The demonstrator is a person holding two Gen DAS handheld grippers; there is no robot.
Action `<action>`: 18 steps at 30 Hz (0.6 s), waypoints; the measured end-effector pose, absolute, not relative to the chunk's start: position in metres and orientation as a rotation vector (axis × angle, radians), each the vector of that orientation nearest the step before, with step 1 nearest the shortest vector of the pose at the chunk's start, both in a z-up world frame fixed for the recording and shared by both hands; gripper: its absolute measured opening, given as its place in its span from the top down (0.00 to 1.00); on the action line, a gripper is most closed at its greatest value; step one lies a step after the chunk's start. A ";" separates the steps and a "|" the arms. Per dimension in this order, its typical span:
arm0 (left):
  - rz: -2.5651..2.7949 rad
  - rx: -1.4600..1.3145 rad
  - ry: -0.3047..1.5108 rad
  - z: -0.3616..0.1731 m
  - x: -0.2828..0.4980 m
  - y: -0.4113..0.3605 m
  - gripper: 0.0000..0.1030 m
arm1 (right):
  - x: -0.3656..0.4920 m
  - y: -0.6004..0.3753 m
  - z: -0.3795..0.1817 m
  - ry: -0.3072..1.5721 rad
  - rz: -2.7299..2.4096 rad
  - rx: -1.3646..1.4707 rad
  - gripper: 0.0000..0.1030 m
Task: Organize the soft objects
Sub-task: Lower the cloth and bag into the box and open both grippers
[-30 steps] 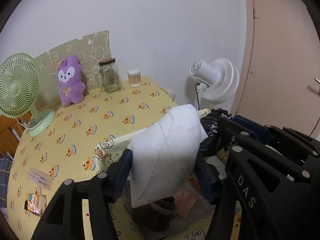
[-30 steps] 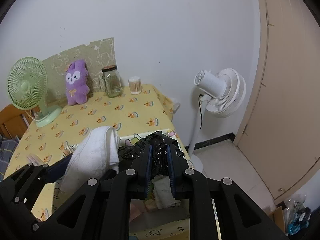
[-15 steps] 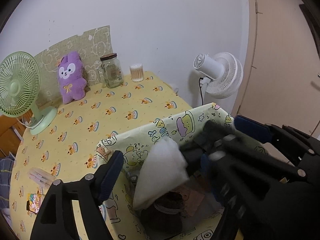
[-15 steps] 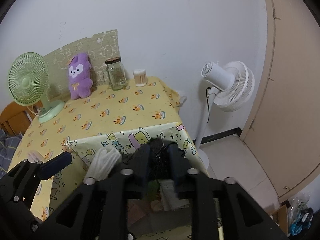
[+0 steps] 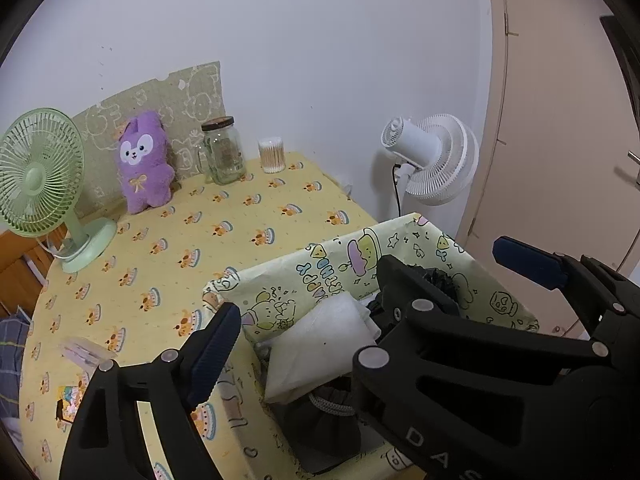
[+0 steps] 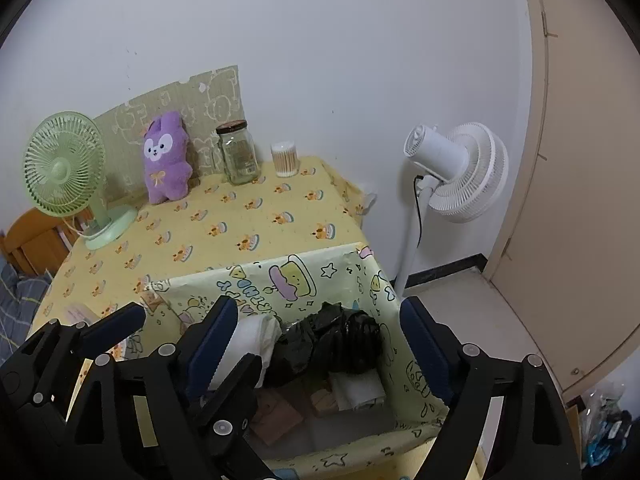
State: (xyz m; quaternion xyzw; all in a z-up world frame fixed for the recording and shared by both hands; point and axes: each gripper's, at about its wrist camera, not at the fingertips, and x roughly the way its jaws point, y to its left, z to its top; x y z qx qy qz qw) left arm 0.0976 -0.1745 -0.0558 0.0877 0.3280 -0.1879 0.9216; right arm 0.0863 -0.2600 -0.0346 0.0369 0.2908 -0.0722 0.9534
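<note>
Right wrist view, nearest first: the right hand-held gripper [image 6: 320,340] hangs over the cartoon-printed storage box [image 6: 280,280] with its blue-padded jaws spread wide and nothing between them. Just to its left the left hand-held gripper [image 5: 368,300] is also spread apart and empty, poised above the same box.

Inside the box lie a folded white towel [image 5: 324,344], leaning against the near-left wall, a crumpled black plastic bag [image 6: 328,340] beside it, and a dark drawstring pouch [image 5: 324,416] lower down; some flat paper-like pieces sit on the bottom. All three look light and limp. The towel should crush and fold rather than resist, so a pinch across a thick folded edge seems safer than a single layer. The bag looks slick and likely to slide, so it is best bunched and gripped at a gathered clump.

Farther back on the yellow-clothed desk [image 5: 240,216], well apart from the box, a purple plush rabbit [image 5: 144,162] leans upright against the wall panel. It appears soft and springy, and its torso looks like the fullest place to squeeze. Beside it stand a glass jar [image 5: 222,150], a cotton-swab tub [image 5: 272,155] and a green desk fan [image 5: 40,172]; a white floor fan [image 6: 460,172] stands beyond the desk's edge.
</note>
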 end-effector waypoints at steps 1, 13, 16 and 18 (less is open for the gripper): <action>-0.385 0.180 0.669 -0.054 0.096 -0.173 0.15 | 0.085 -0.259 -0.034 0.588 -0.146 0.077 0.15; -0.370 0.159 0.625 -0.036 0.080 -0.153 0.12 | 0.065 -0.240 -0.015 0.548 -0.144 0.067 0.14; -0.366 0.146 0.621 -0.032 0.077 -0.147 0.10 | 0.062 -0.235 -0.011 0.546 -0.144 0.066 0.14; -0.364 0.144 0.617 -0.029 0.074 -0.144 0.10 | 0.059 -0.230 -0.008 0.542 -0.147 0.061 0.14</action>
